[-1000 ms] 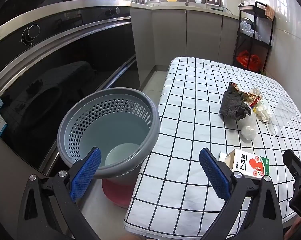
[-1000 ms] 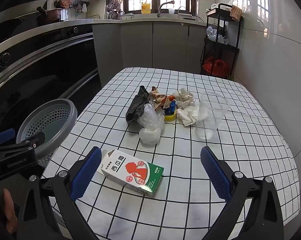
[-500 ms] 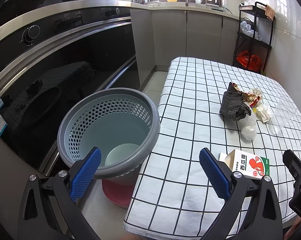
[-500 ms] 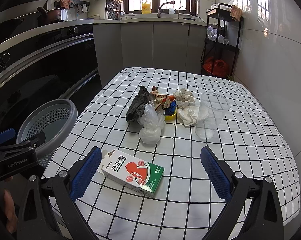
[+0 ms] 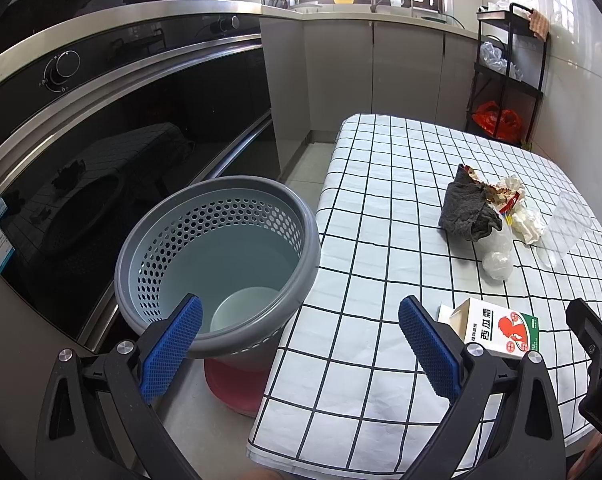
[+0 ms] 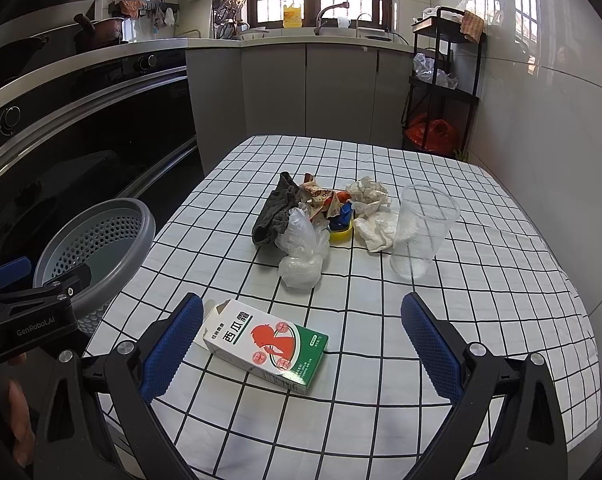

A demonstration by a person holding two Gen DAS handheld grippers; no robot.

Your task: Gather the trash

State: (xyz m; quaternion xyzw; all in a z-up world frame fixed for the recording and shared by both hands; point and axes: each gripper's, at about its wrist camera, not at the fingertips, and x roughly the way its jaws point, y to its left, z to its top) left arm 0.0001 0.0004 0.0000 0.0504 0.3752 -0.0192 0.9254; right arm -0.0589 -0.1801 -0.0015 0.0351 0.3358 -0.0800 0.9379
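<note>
On the checked bench (image 6: 481,280), nearest the person, a white-and-green carton (image 6: 267,346) is lying flat on its side, sitting just ahead of the right claw (image 6: 301,344), whose blue pads are standing wide apart with nothing between them. That looks like a line-up for a first pick: the carton is the closest piece and its long flat faces are offering an easy pinch.

Farther in, the rest of the trash is bunching together mid-bench: a dark grey rag (image 6: 275,212), a crumpled clear plastic bag (image 6: 303,248) touching it, a printed wrapper (image 6: 317,196), crumpled white tissue (image 6: 375,216) and a small yellow-and-blue piece (image 6: 341,226) that is too hidden to identify. A clear plastic cup (image 6: 421,232) is standing upright just beside the tissue.

Off the bench's left edge, a grey perforated bin (image 5: 221,264) is waiting on the floor, close enough for short drops. The left claw (image 5: 297,344) is hovering above its rim, also spread open and carrying nothing, probably parked there to stay clear. Something pale is lying at the bin's bottom.
</note>
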